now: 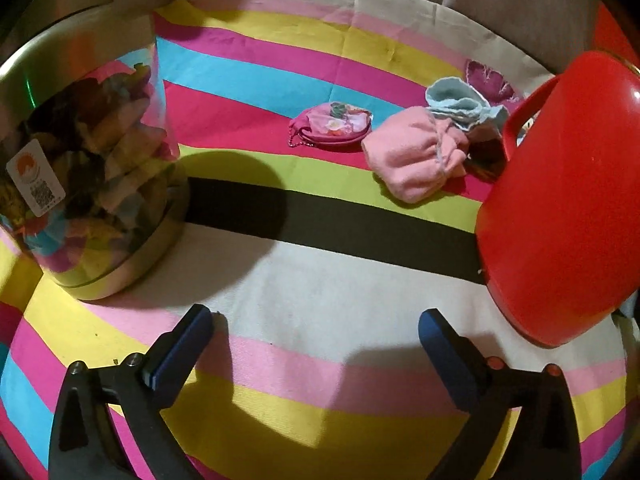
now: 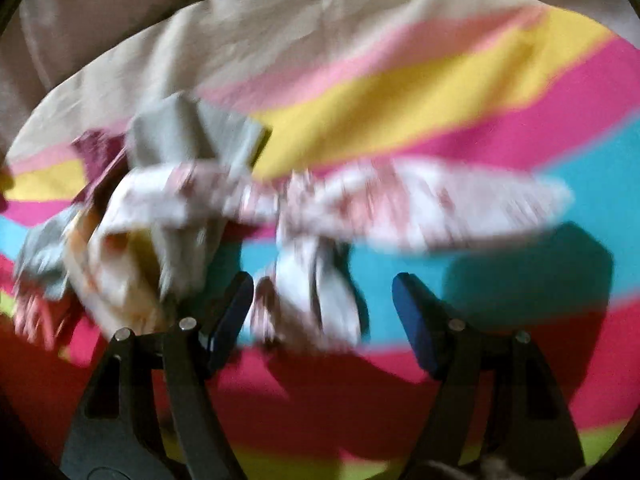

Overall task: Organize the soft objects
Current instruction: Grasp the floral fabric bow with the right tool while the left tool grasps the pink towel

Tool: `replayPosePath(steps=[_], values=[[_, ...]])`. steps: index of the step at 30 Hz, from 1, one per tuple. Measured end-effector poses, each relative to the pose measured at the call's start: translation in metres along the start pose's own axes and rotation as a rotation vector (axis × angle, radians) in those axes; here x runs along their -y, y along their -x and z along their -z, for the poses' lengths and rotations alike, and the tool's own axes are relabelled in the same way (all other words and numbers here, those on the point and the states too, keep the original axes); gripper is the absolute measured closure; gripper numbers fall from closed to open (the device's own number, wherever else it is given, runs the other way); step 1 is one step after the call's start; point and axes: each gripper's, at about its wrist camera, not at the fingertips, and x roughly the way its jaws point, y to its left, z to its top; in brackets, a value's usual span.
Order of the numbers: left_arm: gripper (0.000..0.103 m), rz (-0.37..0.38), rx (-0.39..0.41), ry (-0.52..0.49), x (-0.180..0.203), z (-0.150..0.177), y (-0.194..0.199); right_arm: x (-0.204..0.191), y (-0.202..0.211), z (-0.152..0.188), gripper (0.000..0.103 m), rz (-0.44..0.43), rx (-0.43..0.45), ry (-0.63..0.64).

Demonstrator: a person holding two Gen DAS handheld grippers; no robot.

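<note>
Right gripper (image 2: pixel 322 308) is spread wide; a blurred patterned cloth (image 2: pixel 400 204) lies just ahead of the fingers. Left gripper (image 1: pixel 316 332), also spread and empty, faces bare striped sheet (image 1: pixel 320 280) between jar (image 1: pixel 88 160) and red lid (image 1: pixel 560 208).

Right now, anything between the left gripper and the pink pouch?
Left wrist view: only bare striped cloth lies between the open left gripper and the pink pouch.

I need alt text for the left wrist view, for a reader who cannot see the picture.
The open left gripper hangs empty above a striped cloth. A clear jar full of colourful fabric stands at left, a red lid at right. Farther back lie a pink pouch and pink and light-blue soft items.
</note>
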Motion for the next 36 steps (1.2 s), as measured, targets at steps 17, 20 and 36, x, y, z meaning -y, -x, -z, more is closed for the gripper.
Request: replayPosePath(steps=[17, 20, 36], values=[[0.000, 0.010, 0.008, 0.027, -0.002, 0.002, 0.006, 0.011, 0.152, 0.145, 0.081, -0.273, -0.092, 0.221], [0.000, -0.002, 0.003, 0.022, 0.000, 0.002, 0.005, 0.005, 0.168, 0.175, 0.081, -0.258, -0.119, 0.262], [0.001, 0.022, 0.037, -0.285, 0.025, -0.032, -0.005, -0.039, 0.170, 0.205, 0.075, -0.140, -0.042, 0.301]])
